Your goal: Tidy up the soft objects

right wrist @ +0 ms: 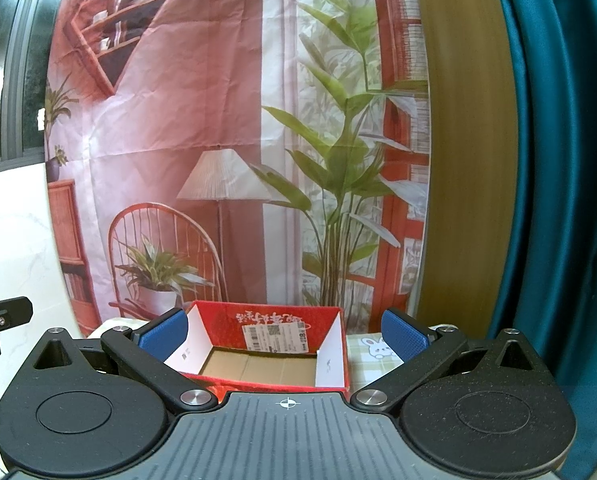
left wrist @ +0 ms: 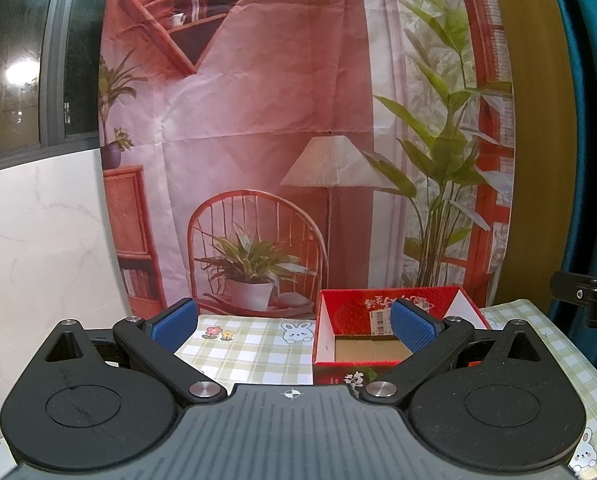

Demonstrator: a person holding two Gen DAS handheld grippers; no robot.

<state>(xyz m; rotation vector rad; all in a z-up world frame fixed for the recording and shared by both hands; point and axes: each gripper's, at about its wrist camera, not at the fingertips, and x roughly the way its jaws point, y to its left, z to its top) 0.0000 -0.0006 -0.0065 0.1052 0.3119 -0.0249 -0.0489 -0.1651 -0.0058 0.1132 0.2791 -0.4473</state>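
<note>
One red box (left wrist: 394,340) stands open on the worktop (left wrist: 250,352), which wears a green checked cloth printed with rabbits and flowers. No soft object shows in either view; the box holds only its bare cardboard floor. One white shipping label (right wrist: 274,338) with barcodes is stuck on its inner far wall, below white script too small to read. The left gripper (left wrist: 294,326) and right gripper (right wrist: 284,334) both have jaws spread wide, holding nothing. One printed backdrop (left wrist: 298,120) hangs behind.
</note>
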